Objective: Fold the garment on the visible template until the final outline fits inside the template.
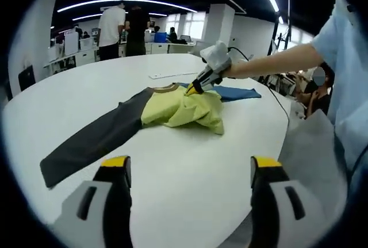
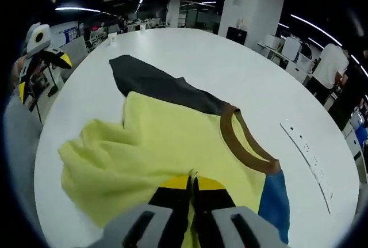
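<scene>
The shirt [image 1: 172, 110] lies on the white desk [image 1: 190, 184], its long axis running from the dark sleeve [image 1: 92, 141] near the left gripper [image 1: 190, 182] to the blue sleeve [image 1: 236, 93] on the far side. Its yellow body is bunched, and the brown collar [image 2: 244, 141] faces the desk's middle. In the left gripper view the right gripper [image 1: 192, 90] pinches the yellow cloth by the collar; the left fingers [image 1: 118, 170] stand wide apart, holding nothing. In the right gripper view the right fingers [image 2: 175, 193] are closed on the yellow cloth, and the blue sleeve is cut off at the lower edge. A pale strip [image 2: 307, 159] lies on the desk beyond the collar; whether it belongs to the template I cannot tell.
</scene>
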Motion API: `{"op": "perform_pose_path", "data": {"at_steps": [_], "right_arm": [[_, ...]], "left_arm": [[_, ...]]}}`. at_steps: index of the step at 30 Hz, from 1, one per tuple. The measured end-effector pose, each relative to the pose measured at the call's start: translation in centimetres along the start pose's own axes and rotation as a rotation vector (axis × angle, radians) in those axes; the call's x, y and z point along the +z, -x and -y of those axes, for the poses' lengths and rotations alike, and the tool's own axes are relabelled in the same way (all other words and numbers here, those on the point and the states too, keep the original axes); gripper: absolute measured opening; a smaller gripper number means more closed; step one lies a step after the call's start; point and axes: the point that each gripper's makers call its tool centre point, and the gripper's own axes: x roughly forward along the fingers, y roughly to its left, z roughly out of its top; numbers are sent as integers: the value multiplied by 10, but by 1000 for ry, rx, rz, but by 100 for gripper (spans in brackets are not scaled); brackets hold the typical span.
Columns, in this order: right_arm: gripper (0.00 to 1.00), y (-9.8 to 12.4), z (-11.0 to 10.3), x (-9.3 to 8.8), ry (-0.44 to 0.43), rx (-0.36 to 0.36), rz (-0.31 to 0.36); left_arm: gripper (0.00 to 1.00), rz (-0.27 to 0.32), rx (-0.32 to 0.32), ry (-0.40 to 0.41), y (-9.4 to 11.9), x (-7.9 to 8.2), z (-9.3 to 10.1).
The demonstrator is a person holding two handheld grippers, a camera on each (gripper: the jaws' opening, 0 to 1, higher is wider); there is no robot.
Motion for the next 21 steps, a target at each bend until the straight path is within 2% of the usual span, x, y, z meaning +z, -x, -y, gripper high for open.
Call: {"op": "perform_pose_path", "data": {"at_steps": [9, 13, 18, 21], "right_arm": [[0, 1, -2, -1, 8, -3, -8], [5, 9, 2, 4, -29, -12, 18], [21, 25, 6, 8, -86, -10, 49], [38, 35, 6, 12, -131, 2, 91]], "left_arm": [[83, -4, -7, 4, 0, -3, 2], [83, -2, -8, 2, 1, -3, 2], [83, 1, -9, 4, 1, -3, 3], [83, 1, -13, 5, 0, -3, 4]]}}
